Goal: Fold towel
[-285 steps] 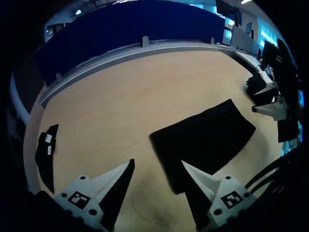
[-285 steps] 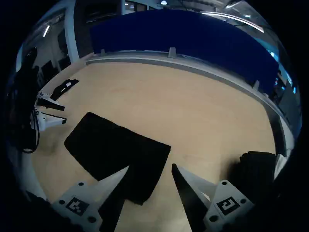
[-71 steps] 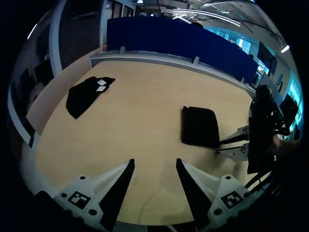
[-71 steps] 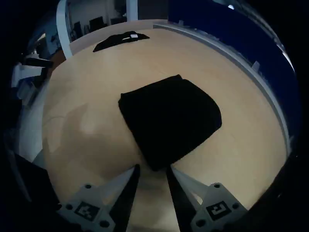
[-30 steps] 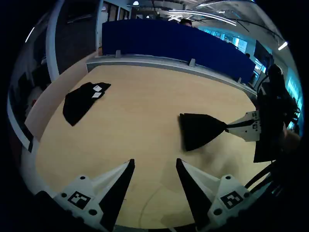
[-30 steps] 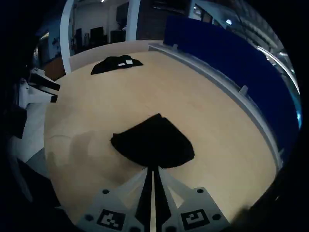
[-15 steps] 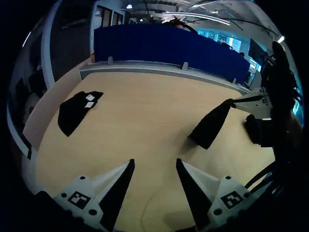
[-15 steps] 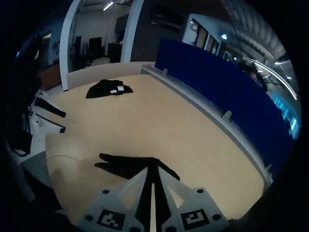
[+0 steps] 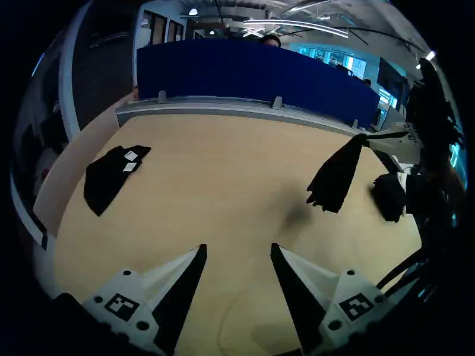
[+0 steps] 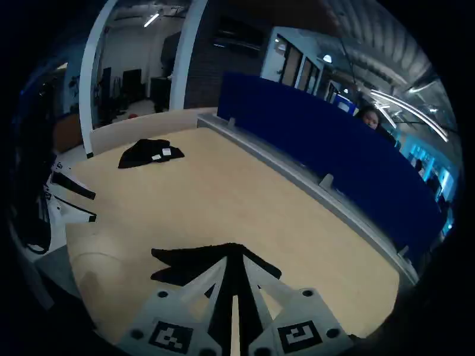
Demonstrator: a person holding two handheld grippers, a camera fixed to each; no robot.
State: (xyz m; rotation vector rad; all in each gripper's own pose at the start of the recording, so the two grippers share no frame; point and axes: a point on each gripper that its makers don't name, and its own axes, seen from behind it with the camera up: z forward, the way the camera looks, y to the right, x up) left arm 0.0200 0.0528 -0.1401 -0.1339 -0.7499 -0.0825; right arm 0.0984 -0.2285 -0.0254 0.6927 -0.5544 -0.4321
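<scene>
Black fabric hangs in the air: the towel (image 9: pixel 333 178) is grasped at its top by the right tongs (image 10: pixel 236 256). They are clenched, with both fingers pressing on the cloth. The towel is lifted clear of the table (image 9: pixel 208 172) and only its soft shadow (image 9: pixel 295 218) lies on the wood below. It hangs over the part of the table near the edge where a dark pile (image 9: pixel 389 199) rests, just beside that pile but apart from it.

The left tongs (image 9: pixel 237 267) are released, with the jaws wide apart, and they grasp nothing. They hover over the near edge of the table, well apart from the towel. Another black cloth (image 9: pixel 107 175) lies close to the opposite edge, far from both tongs.

To my judgement the folding itself is finished or almost finished, and the step in hand is to carry the towel to the dark pile. The next move calls for lowering it slowly so that it lands flat on the pile and not bunched. The hanging lower part should touch first, and then the right tongs may let go. If the folds slip open, the left tongs are free to help.
</scene>
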